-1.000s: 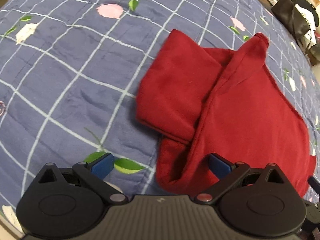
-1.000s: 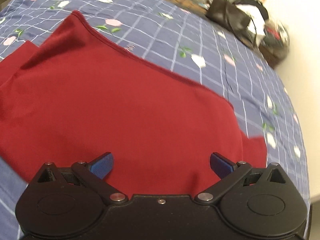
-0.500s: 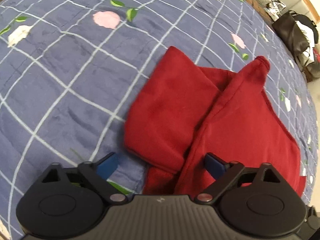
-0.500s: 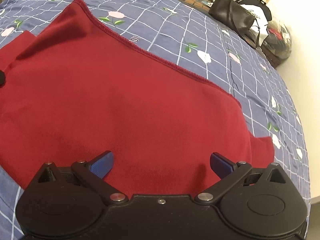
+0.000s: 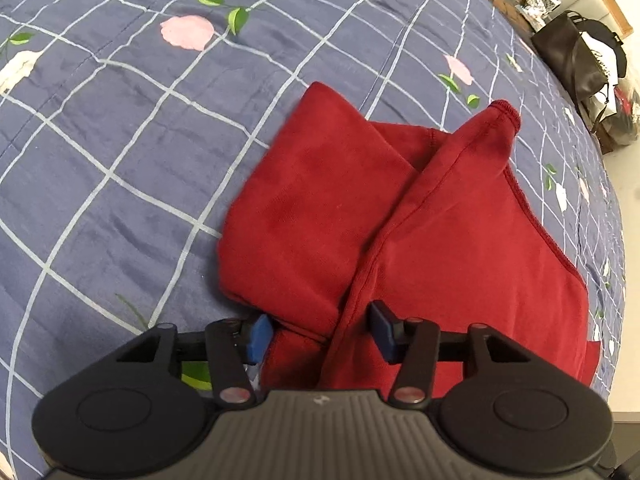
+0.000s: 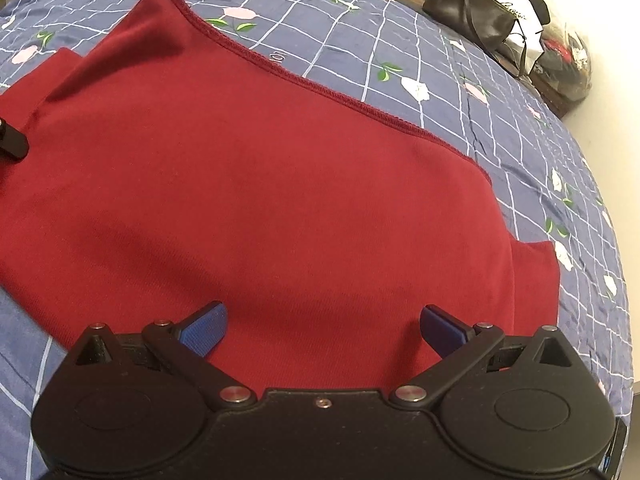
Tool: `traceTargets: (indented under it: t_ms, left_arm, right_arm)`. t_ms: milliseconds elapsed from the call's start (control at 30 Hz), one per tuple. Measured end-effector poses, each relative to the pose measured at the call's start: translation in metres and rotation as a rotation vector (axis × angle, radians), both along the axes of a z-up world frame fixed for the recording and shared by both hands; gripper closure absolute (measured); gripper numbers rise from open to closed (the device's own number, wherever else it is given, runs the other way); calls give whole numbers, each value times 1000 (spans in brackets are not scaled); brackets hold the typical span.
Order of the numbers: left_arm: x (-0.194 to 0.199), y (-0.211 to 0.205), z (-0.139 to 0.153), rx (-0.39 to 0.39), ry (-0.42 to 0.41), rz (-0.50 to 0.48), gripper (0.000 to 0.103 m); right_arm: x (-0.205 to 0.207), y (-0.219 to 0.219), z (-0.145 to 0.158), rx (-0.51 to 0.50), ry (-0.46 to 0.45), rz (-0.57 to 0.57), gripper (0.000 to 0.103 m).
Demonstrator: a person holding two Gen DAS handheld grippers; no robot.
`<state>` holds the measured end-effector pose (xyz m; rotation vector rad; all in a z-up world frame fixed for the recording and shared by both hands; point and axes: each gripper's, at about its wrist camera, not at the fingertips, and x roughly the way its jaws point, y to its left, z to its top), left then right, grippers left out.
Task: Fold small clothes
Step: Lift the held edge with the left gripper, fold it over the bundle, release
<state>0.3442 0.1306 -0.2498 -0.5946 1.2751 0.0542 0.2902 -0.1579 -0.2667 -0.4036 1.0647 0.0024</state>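
Observation:
A dark red garment (image 5: 460,240) lies partly folded on a blue checked bedspread (image 5: 120,140), with a folded sleeve part at its left and a raised ridge down the middle. My left gripper (image 5: 320,336) is low at the garment's near edge, its blue fingers half closed on either side of that ridge, with cloth between them but not pinched. In the right wrist view the garment (image 6: 240,160) spreads flat. My right gripper (image 6: 322,330) hovers wide open over its near edge, holding nothing.
The bedspread (image 6: 400,52) carries pink and white flowers. A black handbag (image 6: 472,16) and other bags stand beyond the bed's far right corner, also seen as the handbag (image 5: 576,52). A black part of the other gripper (image 6: 12,140) shows at the left edge.
My left gripper has moved forward and down onto the garment's near edge, and its fingers have narrowed around the ridge. The right gripper has stayed open and shifted only slightly.

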Motion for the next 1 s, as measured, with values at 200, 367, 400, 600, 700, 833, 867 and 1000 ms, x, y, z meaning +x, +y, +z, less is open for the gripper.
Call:
traceTargets:
  t_ms: [200, 367, 400, 600, 700, 833, 867, 1000]
  left_arm:
    - [15, -3, -1, 5, 44, -12, 59]
    - [19, -10, 8, 11, 21, -35, 83]
    - [20, -13, 11, 27, 14, -41, 85]
    - [20, -38, 45, 108, -42, -70, 87]
    - [21, -57, 70, 143, -90, -110, 88]
    - [21, -94, 105, 197, -168, -210, 89]
    - [22, -106, 113, 212, -187, -240, 89]
    - [21, -168, 143, 266, -273, -401, 90]
  right_arm:
    - [1, -3, 3, 14, 29, 12, 1]
    - [12, -5, 6, 15, 79, 67, 1]
    - [13, -6, 7, 10, 81, 77, 1]
    - [12, -21, 19, 9, 87, 82, 1]
    - [6, -35, 27, 10, 87, 89, 1]
    - [-4, -63, 40, 6, 85, 101, 1]
    - [-5, -70, 44, 5, 81, 97, 1]
    - [-13, -111, 53, -8, 66, 55, 1]
